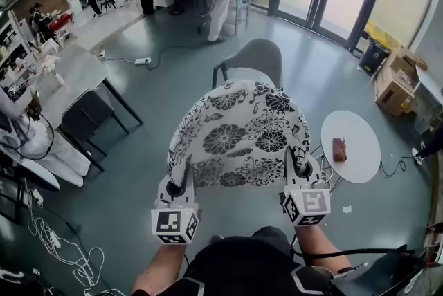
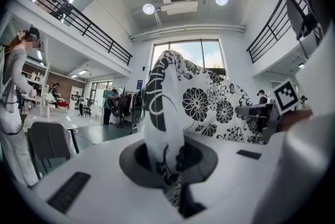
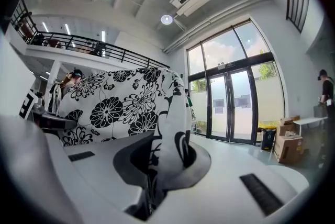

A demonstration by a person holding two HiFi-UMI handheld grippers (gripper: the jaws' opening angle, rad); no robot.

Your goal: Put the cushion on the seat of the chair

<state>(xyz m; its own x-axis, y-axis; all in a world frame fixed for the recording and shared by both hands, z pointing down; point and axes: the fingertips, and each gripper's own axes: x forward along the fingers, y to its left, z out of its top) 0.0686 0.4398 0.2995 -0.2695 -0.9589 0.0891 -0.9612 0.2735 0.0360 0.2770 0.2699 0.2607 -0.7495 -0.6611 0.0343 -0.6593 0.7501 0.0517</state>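
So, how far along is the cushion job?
Done: the left hand-held gripper and right hand-held gripper are shut on the near edge of the cushion. In hand: it hangs in the air before the grey chair. Left: lower it onto that chair and let go.

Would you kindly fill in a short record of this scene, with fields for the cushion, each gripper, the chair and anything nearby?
cushion: black-and-white floral print, spread between the two grippers
left gripper: shut on the cushion's near left corner
right gripper: shut on the cushion's near right corner
chair: grey, backrest showing beyond the cushion, seat hidden by it
contact with seat: cannot tell
nearby: round white table at right, small brown object on it
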